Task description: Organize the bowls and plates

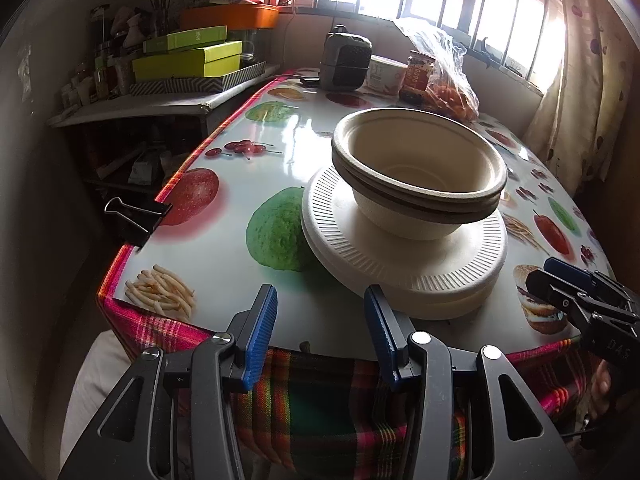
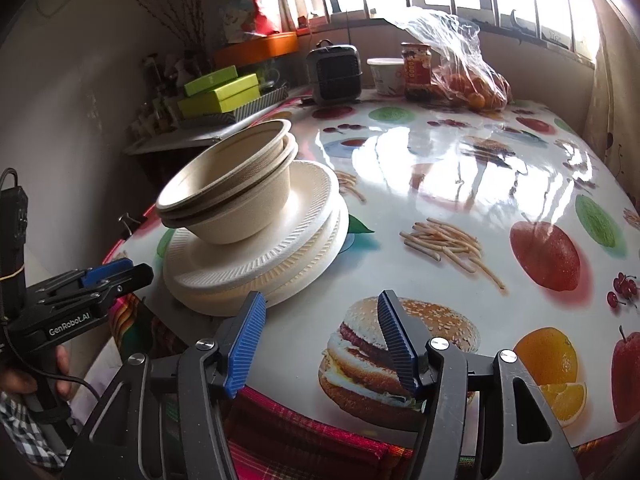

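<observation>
Both grippers angled down toward the table (image 1: 240, 200), hovering at its near edge w/ nothing between the jaws. Left gripper (image 1: 320, 320): blue pads spread apart, empty, just short of the plate stack (image 1: 400, 276), right pad near the stack's front rim, not touching. Right gripper (image 2: 320, 332): jaws apart, empty, over the burger print, stack off to its left. Bowls (image 1: 420, 176), nested, sit on top of the plates, which lie near the table's front edge. A hand (image 2: 24, 384) w/ checked sleeve grips the left gripper's handle, seen in right wrist view. Binder clip (image 1: 136, 216) on tablecloth edge.
</observation>
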{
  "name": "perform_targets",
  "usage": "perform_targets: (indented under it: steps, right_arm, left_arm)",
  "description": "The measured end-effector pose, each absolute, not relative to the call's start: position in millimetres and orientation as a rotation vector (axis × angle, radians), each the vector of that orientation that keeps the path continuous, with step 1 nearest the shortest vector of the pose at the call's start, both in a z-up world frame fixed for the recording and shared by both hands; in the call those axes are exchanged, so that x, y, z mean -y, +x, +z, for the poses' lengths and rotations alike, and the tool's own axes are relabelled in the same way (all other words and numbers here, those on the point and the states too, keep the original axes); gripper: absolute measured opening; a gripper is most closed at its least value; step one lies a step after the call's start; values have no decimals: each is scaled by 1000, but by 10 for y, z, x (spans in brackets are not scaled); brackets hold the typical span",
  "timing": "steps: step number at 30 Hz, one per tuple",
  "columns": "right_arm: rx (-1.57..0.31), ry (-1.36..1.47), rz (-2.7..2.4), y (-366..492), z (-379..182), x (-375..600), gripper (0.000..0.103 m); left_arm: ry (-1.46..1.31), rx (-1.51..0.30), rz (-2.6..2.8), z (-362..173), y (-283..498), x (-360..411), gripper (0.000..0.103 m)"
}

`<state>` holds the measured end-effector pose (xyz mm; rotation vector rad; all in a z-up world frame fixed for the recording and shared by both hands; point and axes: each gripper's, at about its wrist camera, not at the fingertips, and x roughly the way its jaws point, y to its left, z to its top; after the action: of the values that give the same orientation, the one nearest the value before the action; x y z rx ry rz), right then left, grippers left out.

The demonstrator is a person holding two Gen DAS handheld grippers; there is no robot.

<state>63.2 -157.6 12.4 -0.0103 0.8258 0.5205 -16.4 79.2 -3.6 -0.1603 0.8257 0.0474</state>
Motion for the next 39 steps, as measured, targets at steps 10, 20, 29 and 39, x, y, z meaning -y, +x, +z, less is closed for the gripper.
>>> perform_targets:
  steps: [10, 20, 29, 39]
  right_arm:
    - [-830, -59, 508, 548, -38, 1515, 70]
    - [-831, -74, 467, 502, -123, 1470, 71]
    - [-824, -83, 436, 446, -152, 1455, 82]
    - [-824, -79, 422, 445, -152, 1469, 82]
  left_arm:
    - [-97, -784, 85, -95, -214, -680, 59]
    - [-82, -796, 74, -167, -211, -569, 59]
    - [-86, -827, 77, -242, -183, -546, 59]
    - [-66, -832, 90, -245, -170, -525, 59]
